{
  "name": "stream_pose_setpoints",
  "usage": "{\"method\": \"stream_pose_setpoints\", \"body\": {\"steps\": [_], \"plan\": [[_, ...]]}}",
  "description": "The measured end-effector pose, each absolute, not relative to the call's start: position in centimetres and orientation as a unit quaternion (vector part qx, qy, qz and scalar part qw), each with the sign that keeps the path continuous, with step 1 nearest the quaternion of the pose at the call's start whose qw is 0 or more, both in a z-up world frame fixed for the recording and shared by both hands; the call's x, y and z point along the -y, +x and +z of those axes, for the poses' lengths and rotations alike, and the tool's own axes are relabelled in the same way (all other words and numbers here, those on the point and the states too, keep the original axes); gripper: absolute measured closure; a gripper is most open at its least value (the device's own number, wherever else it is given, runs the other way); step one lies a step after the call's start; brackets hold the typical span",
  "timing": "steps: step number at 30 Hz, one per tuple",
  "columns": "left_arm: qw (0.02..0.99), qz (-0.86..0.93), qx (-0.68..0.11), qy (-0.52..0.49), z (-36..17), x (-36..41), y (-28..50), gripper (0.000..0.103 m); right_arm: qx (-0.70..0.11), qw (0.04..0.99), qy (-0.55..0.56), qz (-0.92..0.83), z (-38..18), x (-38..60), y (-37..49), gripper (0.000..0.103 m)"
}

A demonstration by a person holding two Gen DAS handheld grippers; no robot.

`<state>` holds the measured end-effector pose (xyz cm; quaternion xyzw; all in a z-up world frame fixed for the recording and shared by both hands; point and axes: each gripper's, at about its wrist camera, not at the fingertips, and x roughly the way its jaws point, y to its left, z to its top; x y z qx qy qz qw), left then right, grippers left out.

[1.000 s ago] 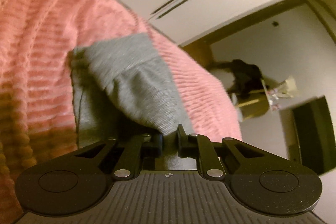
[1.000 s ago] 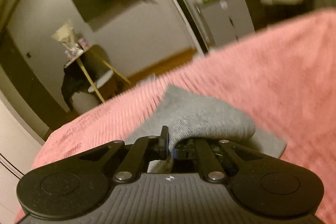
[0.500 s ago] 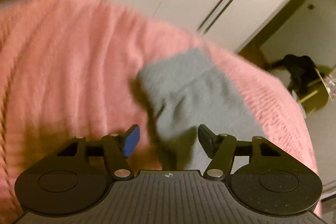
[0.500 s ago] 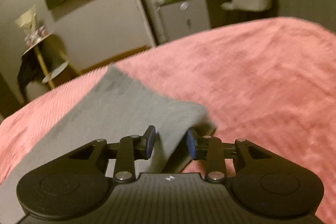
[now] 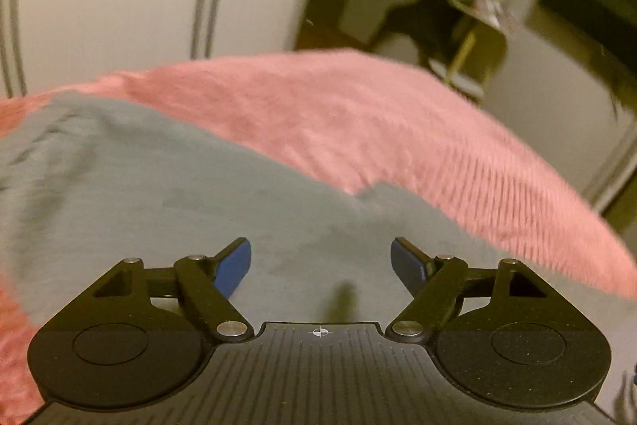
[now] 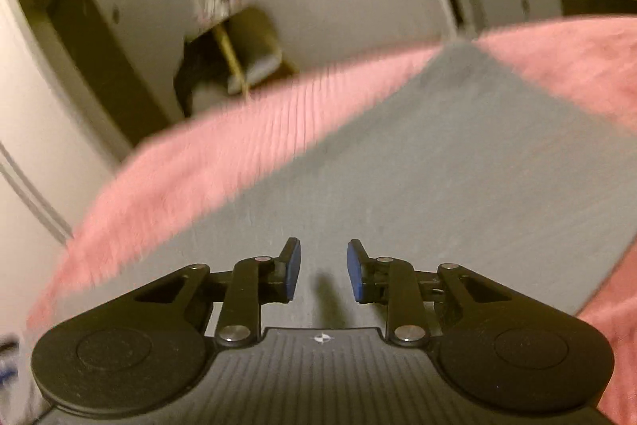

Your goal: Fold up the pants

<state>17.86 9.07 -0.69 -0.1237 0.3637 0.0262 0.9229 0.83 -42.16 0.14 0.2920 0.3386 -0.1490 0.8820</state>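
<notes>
Left claw (image 5: 320,261) wide open, right claw (image 6: 323,273) half-open, over pants (image 5: 159,194)

Both wrist views low, close over pants (image 5: 167,186) (shared), facing wall beyond pink blanket (image 6: 207,162).

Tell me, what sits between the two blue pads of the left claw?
Nothing is pinched there. In the left wrist view the left gripper is open, and only the flat grey pants show through the gap.
</notes>
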Motion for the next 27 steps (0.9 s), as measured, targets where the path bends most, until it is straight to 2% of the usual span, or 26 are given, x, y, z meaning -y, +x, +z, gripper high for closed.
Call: {"method": "stream_pose_setpoints", "body": {"steps": [1, 5, 7, 11, 13, 16, 17, 19, 21, 24, 27], "plan": [[0.92, 0.028, -0.373, -0.114, -1.2, -8.3, 18.8, 0.025, -0.359, 0.87, 0.302, -0.151, -0.4, 42.3, 1.4, 0.08], [0.917, 0.029, -0.386, -0.101, -3.0, -6.2, 21.7, 0.025, -0.352, 0.879, 0.287, -0.145, -0.9, 42.1, 1.2, 0.082], [0.918, 0.033, -0.391, -0.061, -3.7, -4.8, 23.3, 0.024, -0.348, 0.882, 0.282, -0.146, -0.9, 42.1, 1.1, 0.082], [0.92, 0.072, -0.384, 0.031, -5.9, -3.3, 26.4, 0.016, -0.336, 0.884, 0.291, -0.143, -1.3, 42.3, 0.9, 0.082], [0.919, 0.084, -0.38, 0.053, -6.7, -3.3, 27.2, 0.005, -0.33, 0.884, 0.298, -0.142, -1.6, 42.5, 0.9, 0.082], [0.919, 0.09, -0.379, 0.065, -6.3, -3.2, 26.9, 0.003, -0.323, 0.884, 0.307, -0.139, -2.0, 42.8, 1.2, 0.082], [0.921, 0.091, -0.375, 0.061, -5.8, -3.1, 26.1, 0.004, -0.32, 0.884, 0.313, -0.138, -2.2, 42.9, 1.2, 0.082], [0.925, 0.072, -0.369, 0.052, -4.8, -2.7, 24.0, 0.013, -0.308, 0.88, 0.336, -0.134, -2.4, 43.4, 0.6, 0.082], [0.929, 0.037, -0.366, 0.032, -3.9, -1.9, 21.8, 0.012, -0.294, 0.874, 0.365, -0.13, -2.6, 44.0, 0.0, 0.082], [0.931, -0.016, -0.363, -0.029, -3.6, -1.4, 16.0, 0.006, -0.284, 0.869, 0.383, -0.132, -2.7, 44.5, -0.6, 0.082], [0.913, -0.029, -0.403, -0.052, -5.4, -0.7, 12.4, 0.006, -0.278, 0.864, 0.392, -0.147, -2.4, 44.9, -1.5, 0.082]]}}
